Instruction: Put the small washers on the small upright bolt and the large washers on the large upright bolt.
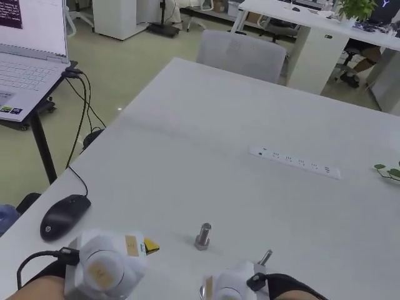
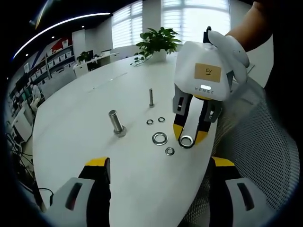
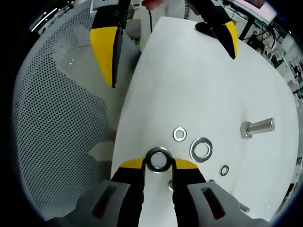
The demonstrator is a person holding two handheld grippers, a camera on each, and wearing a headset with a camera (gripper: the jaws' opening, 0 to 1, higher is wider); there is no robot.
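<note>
A large upright bolt [image 1: 202, 236] [image 2: 116, 124] and a thin small upright bolt [image 1: 265, 257] [image 2: 151, 97] stand on the white table near its front edge. My right gripper [image 3: 158, 163] [image 2: 188, 138] is shut on a large washer [image 3: 158, 159] [image 2: 186, 140] at the table's edge. Beside it lie another large washer [image 3: 201, 149] [image 2: 159, 138] and small washers [image 3: 179, 134] [image 2: 169, 151] [image 2: 149, 122]. My left gripper [image 2: 158, 165] [image 1: 150, 247] is open and holds nothing, a little back from the washers and facing the right gripper.
A white power strip [image 1: 295, 161] lies further back on the table [image 1: 206, 144]. A black mouse [image 1: 64, 215] sits at the left edge, and a laptop [image 1: 28, 56] stands on a side stand. A mesh chair [image 3: 61, 118] is right below the table edge.
</note>
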